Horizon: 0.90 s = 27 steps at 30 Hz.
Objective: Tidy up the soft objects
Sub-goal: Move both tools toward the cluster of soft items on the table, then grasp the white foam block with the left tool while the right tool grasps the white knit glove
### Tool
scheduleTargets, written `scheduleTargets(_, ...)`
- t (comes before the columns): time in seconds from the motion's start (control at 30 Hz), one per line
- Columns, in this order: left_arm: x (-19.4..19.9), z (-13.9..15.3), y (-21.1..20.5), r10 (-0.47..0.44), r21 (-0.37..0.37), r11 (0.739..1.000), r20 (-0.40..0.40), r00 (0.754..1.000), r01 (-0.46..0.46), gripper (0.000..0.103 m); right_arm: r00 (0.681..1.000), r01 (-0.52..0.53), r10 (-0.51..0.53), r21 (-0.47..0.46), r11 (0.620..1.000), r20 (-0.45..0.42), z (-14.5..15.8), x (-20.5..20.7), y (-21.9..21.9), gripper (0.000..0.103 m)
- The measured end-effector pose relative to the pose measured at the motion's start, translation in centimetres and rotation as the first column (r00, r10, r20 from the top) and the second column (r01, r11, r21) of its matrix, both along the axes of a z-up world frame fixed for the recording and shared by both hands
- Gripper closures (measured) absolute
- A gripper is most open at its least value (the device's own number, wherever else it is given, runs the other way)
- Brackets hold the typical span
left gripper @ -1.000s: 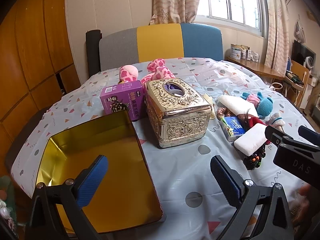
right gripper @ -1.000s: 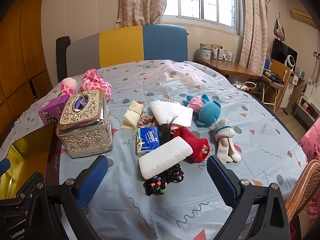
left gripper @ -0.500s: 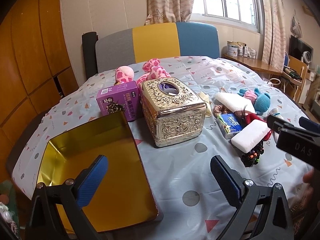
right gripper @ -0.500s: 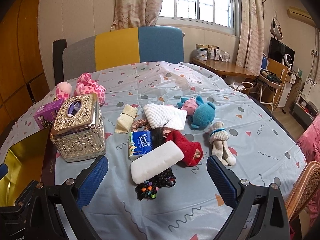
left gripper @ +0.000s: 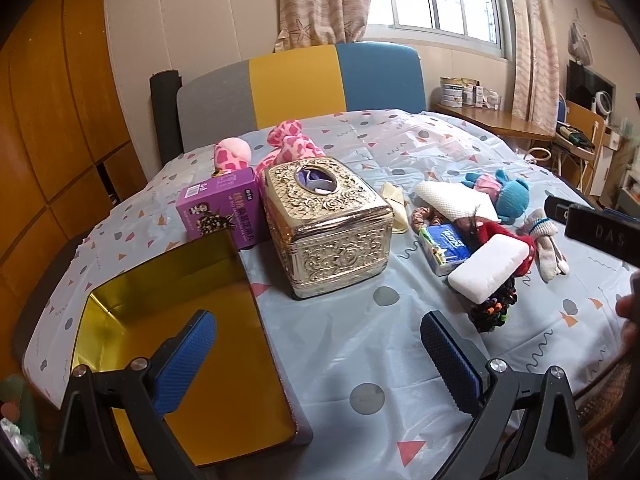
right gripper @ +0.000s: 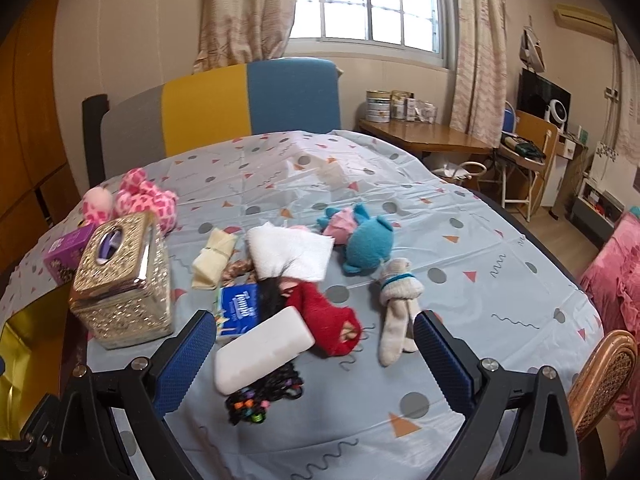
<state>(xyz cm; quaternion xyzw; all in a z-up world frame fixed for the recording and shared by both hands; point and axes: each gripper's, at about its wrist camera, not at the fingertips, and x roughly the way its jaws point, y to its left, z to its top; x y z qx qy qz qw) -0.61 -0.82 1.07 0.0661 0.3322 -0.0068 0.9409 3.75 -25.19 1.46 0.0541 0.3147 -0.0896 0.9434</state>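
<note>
Blue tissue pack [left gripper: 447, 245]: white brand word "Tempo", legible in both views. Right gripper [left gripper: 600, 232], black body seen from the left wrist: pale letters "DAS". Purple box [left gripper: 224, 213]: barcode label and Chinese print, too small to read.

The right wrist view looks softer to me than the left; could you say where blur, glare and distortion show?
Right wrist view: slightly motion-blurred, bright window blown out. Left wrist view: sharper; embossed gold metal tissue box catches highlights, shiny gold tray reflects light. Both: fisheye bending, dark corners.
</note>
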Motion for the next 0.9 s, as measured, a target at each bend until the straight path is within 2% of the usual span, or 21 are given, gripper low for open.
scheduleTargets(0.67, 0.5, -0.5, -2.0, -0.050, 0.026, 0.998, -0.025, 0.998, 0.051, 0.000, 0.992, 0.122, -0.123, 0.085, 0.989, 0.008, -0.3, 0.6, -5.5, 0.002)
scheduleTargets(0.9, 0.9, -1.1, -2.9, -0.097, 0.028, 0.995, -0.052, 0.994, 0.098, 0.000, 0.982, 0.183, -0.188, 0.198, 0.963, 0.010, -1.0, 1.8, -8.6, 0.002)
